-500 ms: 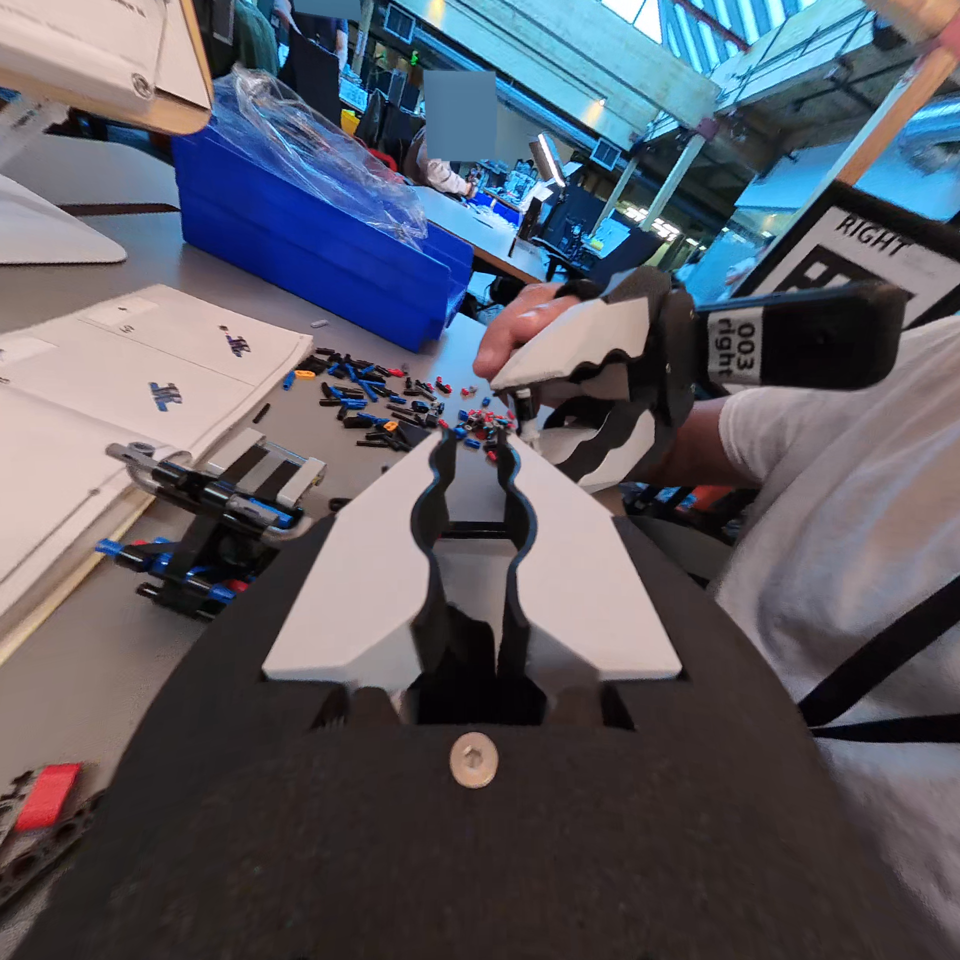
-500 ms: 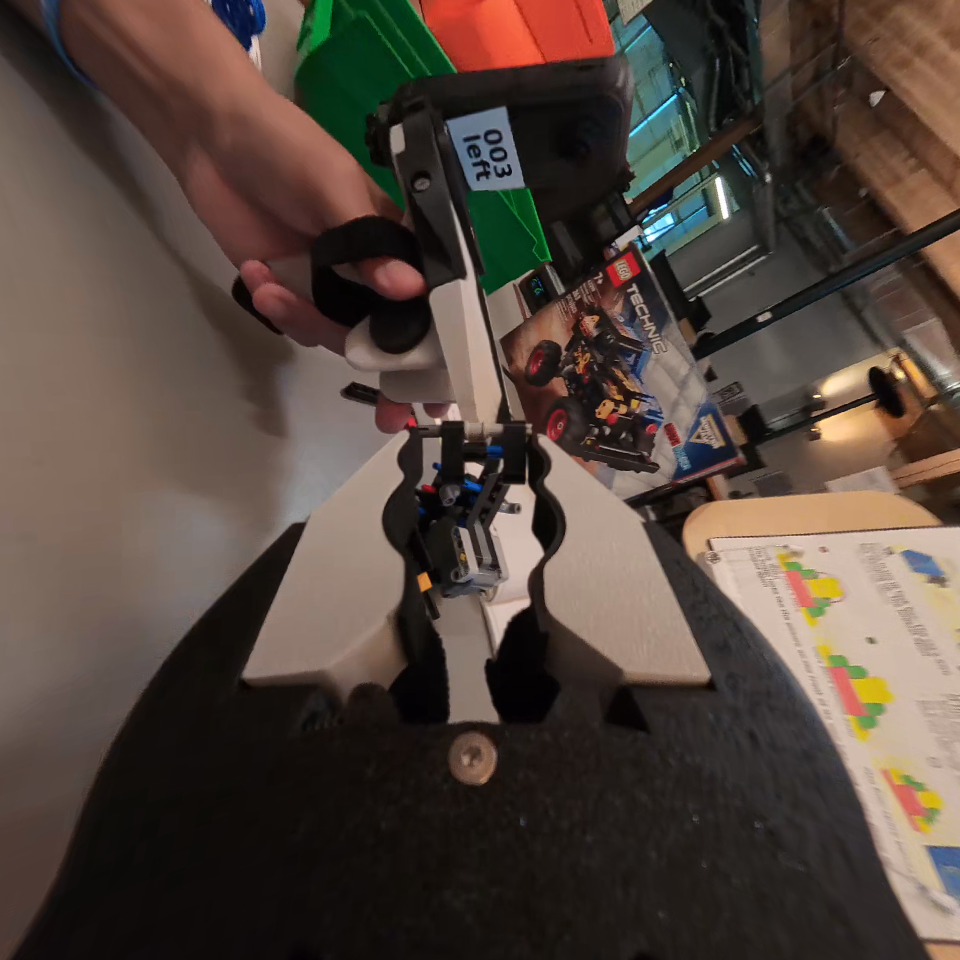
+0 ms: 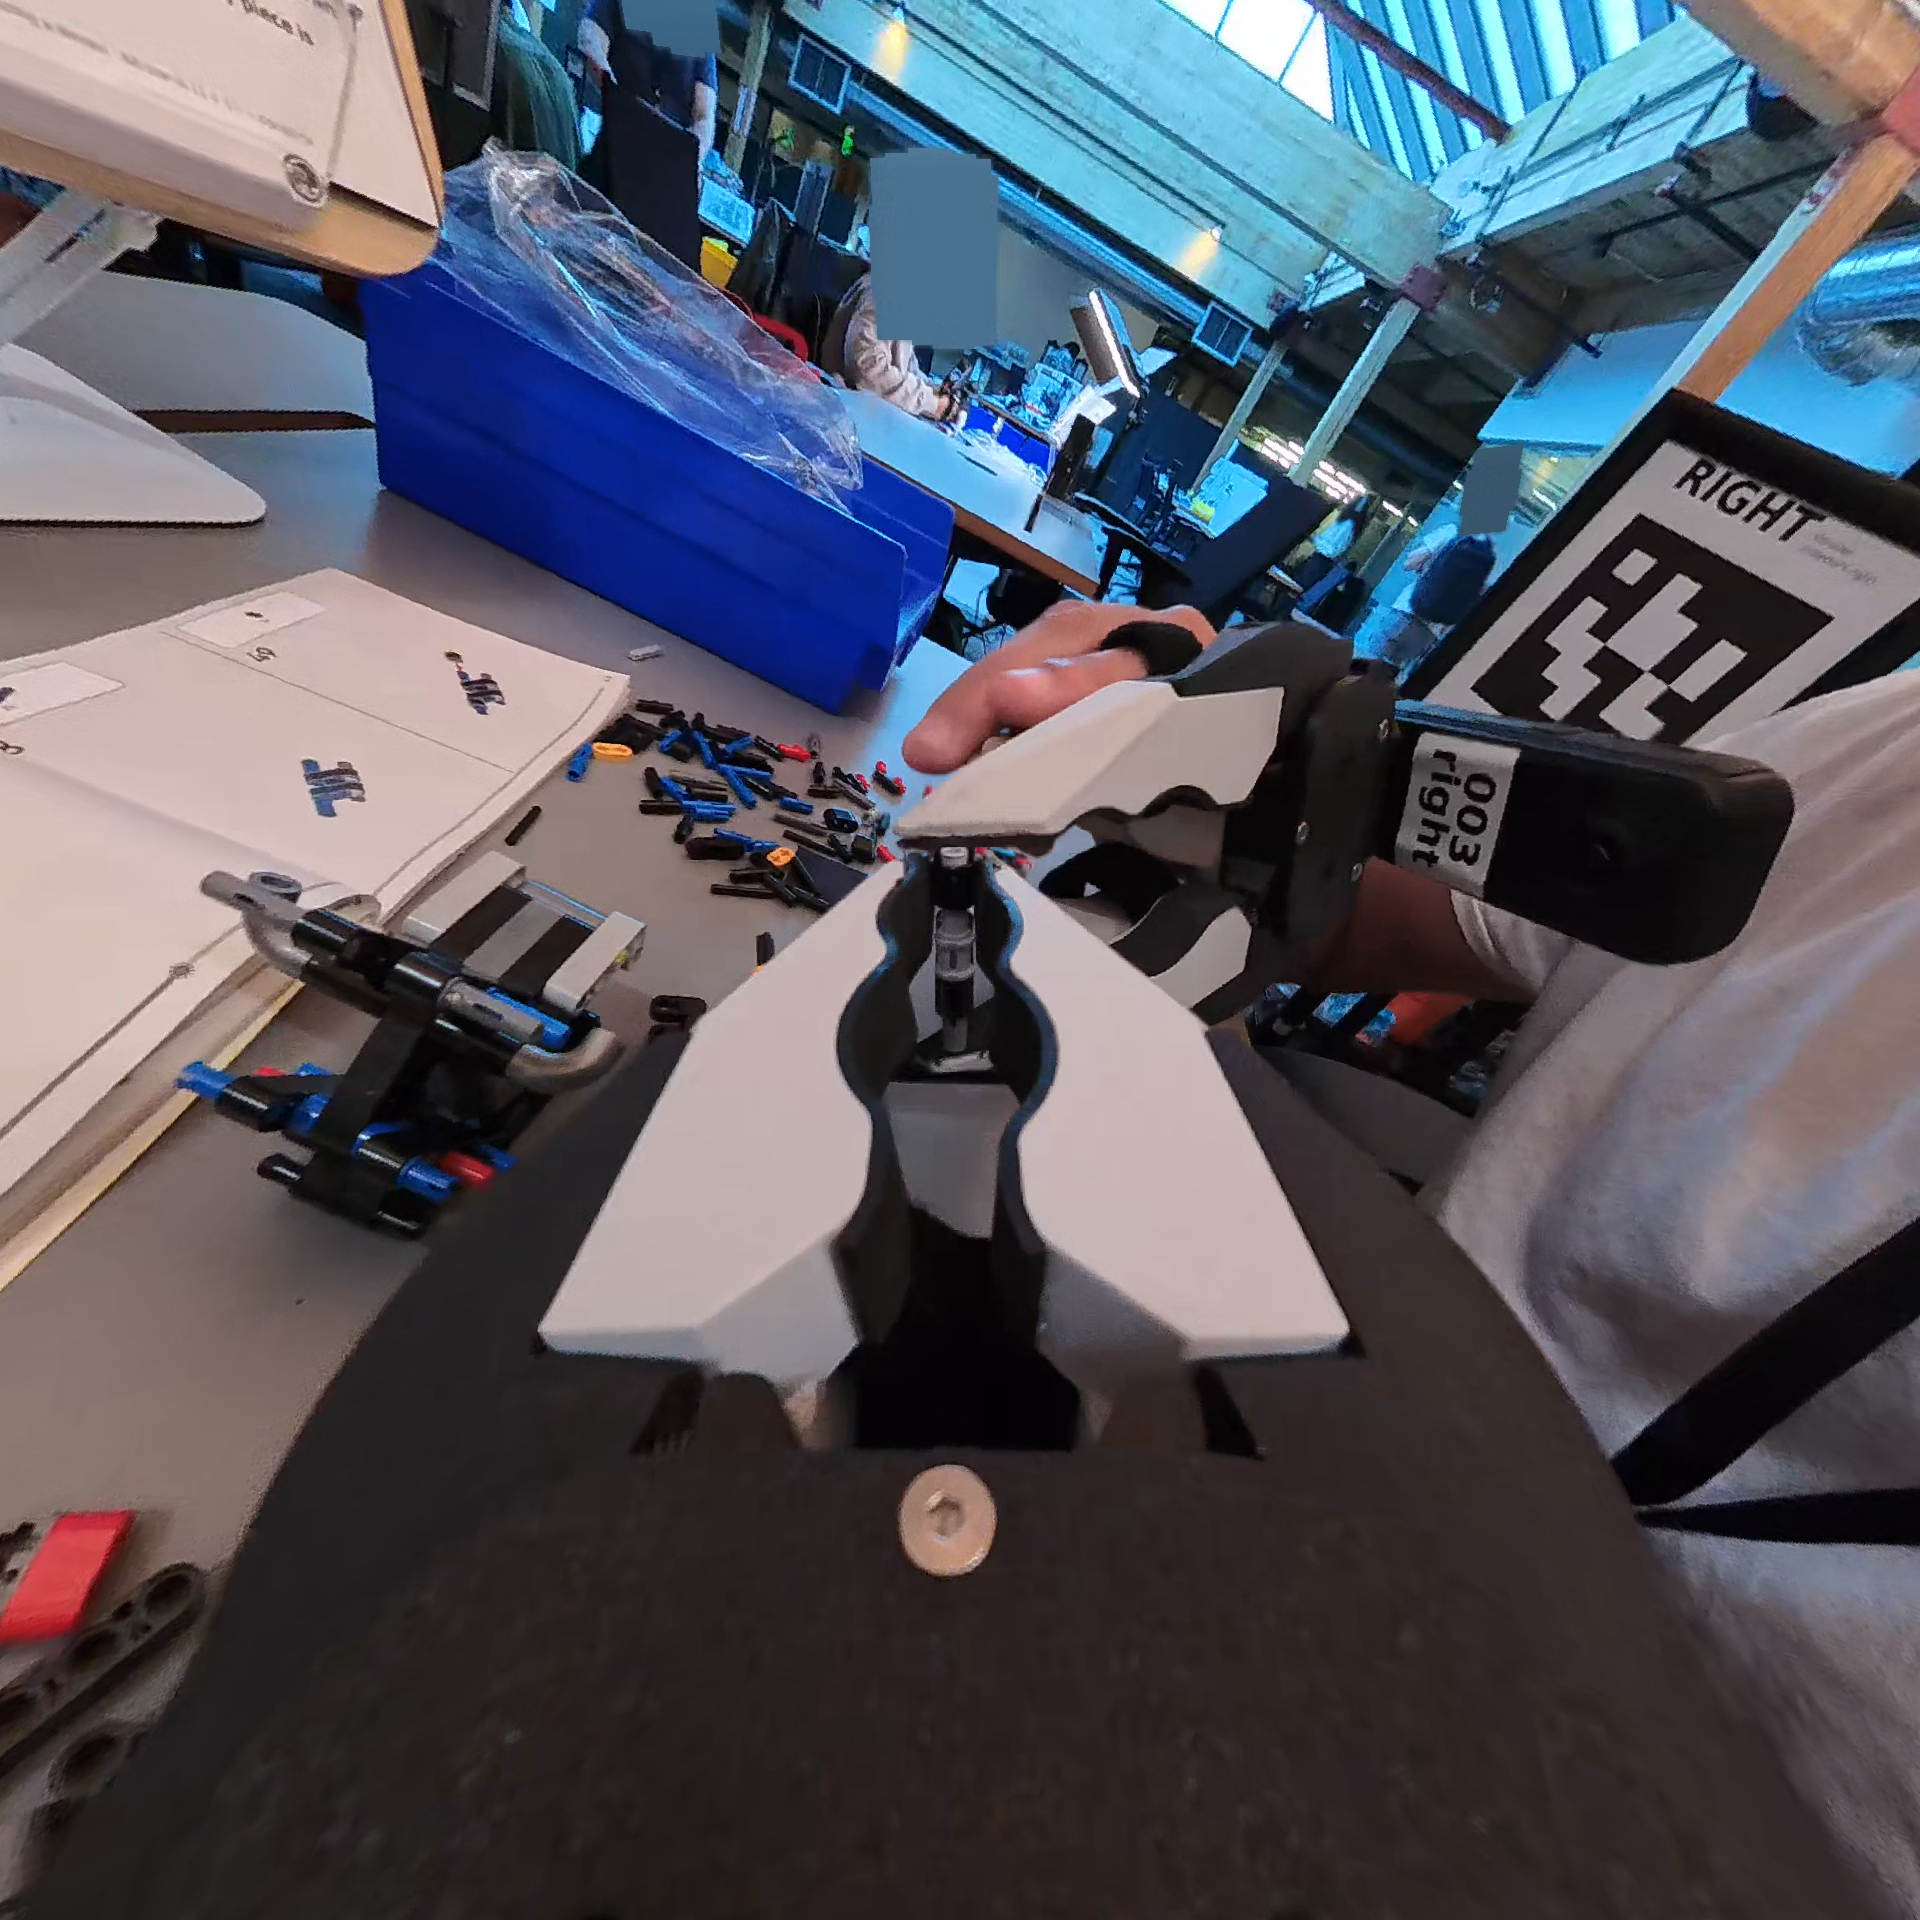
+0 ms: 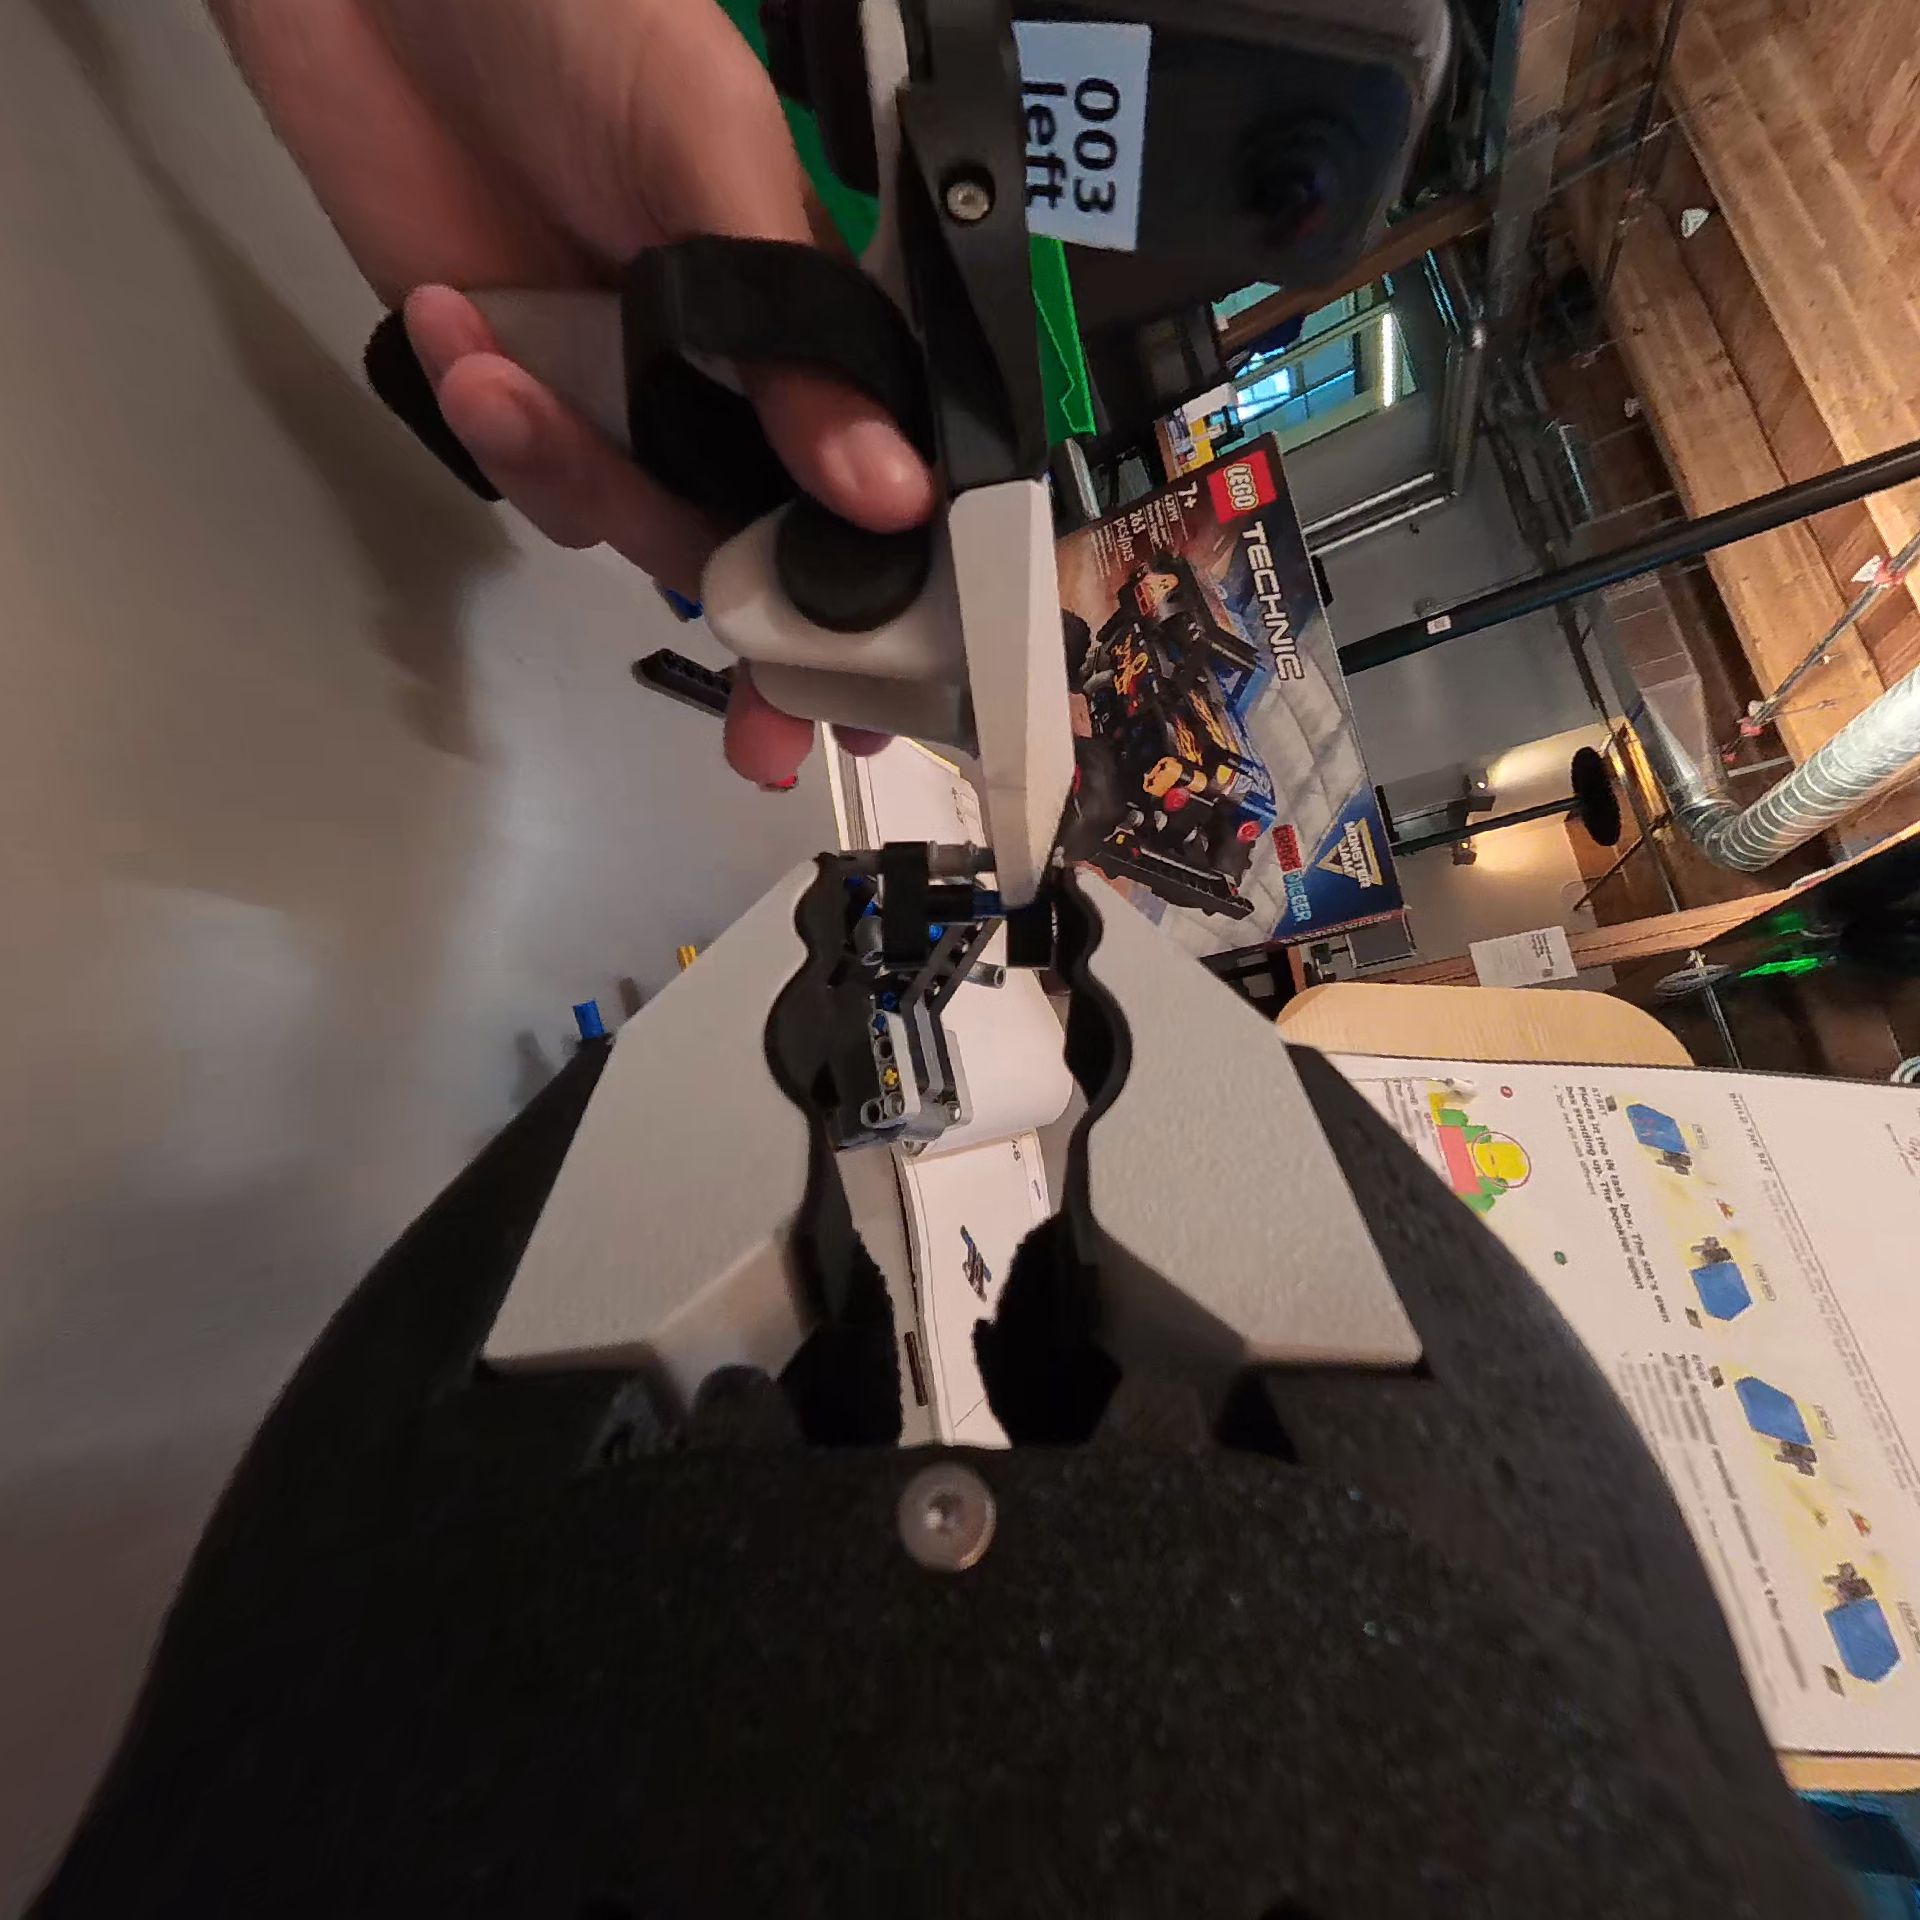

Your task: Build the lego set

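So the big change from half a second back: the left gripper [image 3: 951, 883] had nothing between its fingers and the right gripper [image 4: 940, 883] sat a fair way off from it. Now the two had closed right up, tip to tip. I read that as the join step actually starting, not just lining things up.

The right gripper was clamped on a small grey-and-black sub-assembly [image 4: 899, 1039], which hung in the air between its fingers. It lay against one pad, with a thin axle running across the fingertips to a little black connector at the other tip. From the right wrist view the left gripper came in edge-on from above, its tip touching that connector end just beside the right gripper's fingertip.

From the left wrist view, the sub-assembly showed in the narrow slot between the left gripper's fingers. Honestly I couldn't tell whether the left one was squeezing it or just sitting around it (the slot looked about the same width as before).

The loose pile of pins [image 3: 748, 790] lay on the table [image 3: 156, 1351] just beyond and below the right gripper. A bigger black-and-blue build [image 3: 416, 1039] sat well apart from it, untouched.
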The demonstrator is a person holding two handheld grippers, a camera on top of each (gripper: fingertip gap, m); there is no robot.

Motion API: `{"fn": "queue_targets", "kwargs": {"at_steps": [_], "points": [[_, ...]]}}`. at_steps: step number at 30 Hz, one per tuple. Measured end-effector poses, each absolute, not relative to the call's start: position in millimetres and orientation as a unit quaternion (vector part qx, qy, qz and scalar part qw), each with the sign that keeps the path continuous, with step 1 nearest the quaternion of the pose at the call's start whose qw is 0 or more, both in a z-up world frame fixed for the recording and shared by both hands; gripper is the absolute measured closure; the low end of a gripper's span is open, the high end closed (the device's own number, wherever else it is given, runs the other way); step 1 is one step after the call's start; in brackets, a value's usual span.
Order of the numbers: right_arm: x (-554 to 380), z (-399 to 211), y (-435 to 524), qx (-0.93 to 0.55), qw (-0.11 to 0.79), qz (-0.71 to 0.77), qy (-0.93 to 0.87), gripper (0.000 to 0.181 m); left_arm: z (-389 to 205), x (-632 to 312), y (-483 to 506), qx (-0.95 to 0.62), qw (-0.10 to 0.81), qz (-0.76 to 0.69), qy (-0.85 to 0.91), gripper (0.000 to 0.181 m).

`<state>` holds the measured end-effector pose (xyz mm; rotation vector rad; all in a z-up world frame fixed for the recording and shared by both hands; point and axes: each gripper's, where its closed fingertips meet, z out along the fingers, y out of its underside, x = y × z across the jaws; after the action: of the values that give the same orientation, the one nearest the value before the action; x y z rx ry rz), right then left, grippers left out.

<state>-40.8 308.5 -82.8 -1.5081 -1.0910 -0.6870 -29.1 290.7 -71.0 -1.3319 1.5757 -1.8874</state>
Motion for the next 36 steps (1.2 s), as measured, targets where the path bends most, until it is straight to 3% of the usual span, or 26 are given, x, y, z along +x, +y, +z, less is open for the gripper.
{"fn": "queue_targets", "kwargs": {"at_steps": [10, 25, 36], "points": [[-22.5, -88.9, 317.3, -0.645, 0.487, -0.393, -0.439, 0.149, -73.3, -29.6, 286.3, -0.479, 0.194, -0.648, 0.56, 0.176], [-23.5, -87.3, 313.1, -0.644, 0.479, -0.404, -0.439, 0.151, -76.1, -26.2, 288.5, -0.493, 0.23, -0.631, 0.553, 0.175], [-23.3, -95.7, 316.9, -0.663, 0.479, -0.386, -0.427, 0.149, -83.3, -23.5, 291.5, -0.506, 0.208, -0.631, 0.55, 0.175]]}}
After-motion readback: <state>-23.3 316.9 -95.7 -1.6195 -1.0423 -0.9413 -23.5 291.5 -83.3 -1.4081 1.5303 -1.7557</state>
